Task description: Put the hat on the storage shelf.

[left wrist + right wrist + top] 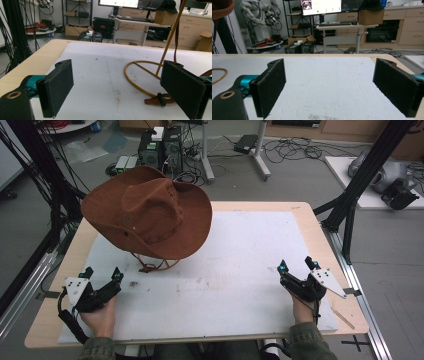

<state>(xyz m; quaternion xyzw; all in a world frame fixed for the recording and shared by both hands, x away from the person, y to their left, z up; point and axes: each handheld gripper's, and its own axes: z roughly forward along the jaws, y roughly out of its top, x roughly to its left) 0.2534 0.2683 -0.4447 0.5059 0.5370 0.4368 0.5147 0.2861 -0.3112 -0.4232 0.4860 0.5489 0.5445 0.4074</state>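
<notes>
Each black hand-held gripper (103, 272) (298, 266) has teal-tipped jaws, a grey triangular plate, black cable; olive sleeves (305, 342).

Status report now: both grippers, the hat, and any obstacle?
Left gripper open, right gripper open, both empty. Hat on stand, untouched. Nothing in the way.

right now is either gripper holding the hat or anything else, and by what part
Nothing is held. The left gripper and right gripper are both open with bare gaps between the jaws, apart from the brown hat, which sits on its yellow wire stand.
</notes>
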